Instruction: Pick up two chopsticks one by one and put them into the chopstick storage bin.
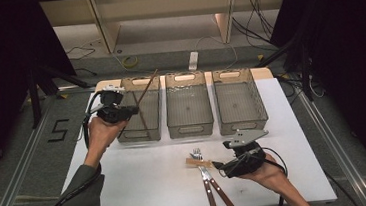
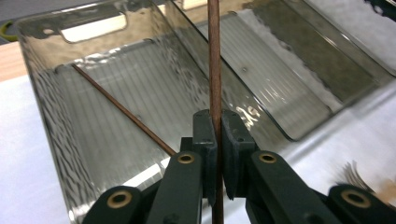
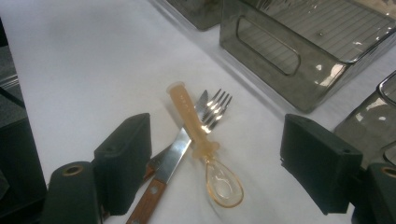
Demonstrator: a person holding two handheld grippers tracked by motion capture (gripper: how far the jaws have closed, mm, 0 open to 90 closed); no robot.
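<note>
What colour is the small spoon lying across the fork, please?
Translucent amber spoon, clearest in the right gripper view.

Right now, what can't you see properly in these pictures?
- Held chopstick: both ends cut off by the left gripper view's edges.
- Second chopstick in the left bin: lower end hidden behind the left tool.
- Knife and fork: handles cut off or hidden behind the right tool.
- Spoon: too small in the high view.
</note>
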